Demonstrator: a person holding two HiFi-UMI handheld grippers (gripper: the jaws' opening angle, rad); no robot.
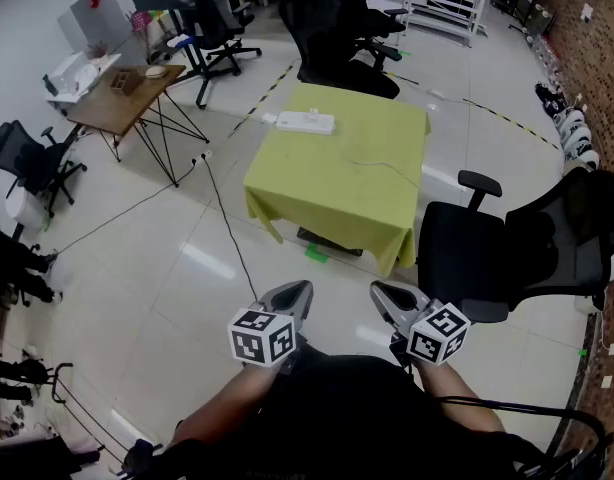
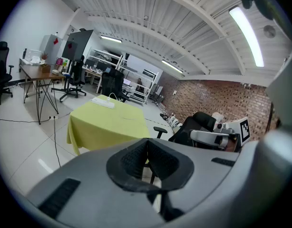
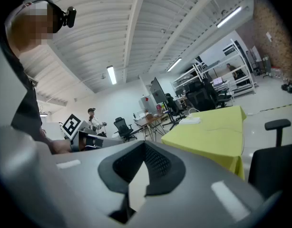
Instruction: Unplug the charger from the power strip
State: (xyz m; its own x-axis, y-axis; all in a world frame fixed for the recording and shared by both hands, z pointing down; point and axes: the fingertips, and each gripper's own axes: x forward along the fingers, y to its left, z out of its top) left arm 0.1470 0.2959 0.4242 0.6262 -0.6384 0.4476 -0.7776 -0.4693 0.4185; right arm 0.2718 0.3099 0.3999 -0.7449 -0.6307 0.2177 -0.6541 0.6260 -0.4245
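While held low before the person, left claw (image 1: 293, 296): jaws together, empty.
Right claw (image 1: 387, 298): jaws together, empty.
Power strip (image 1: 305, 122): white, at the far edge of the green-clothed tabletop (image 1: 337, 203), well apart from both claws.
Charger: too small to make out; likely light, hard, snug in its socket.
Hold: probably the plug body, not the thin cord (image 1: 385, 167); pin the strip, since it may slide.

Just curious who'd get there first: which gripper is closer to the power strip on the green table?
Left, slightly. The left gripper is almost straight in line with the power strip; the right gripper sits off to its right. Both are far short of the table.
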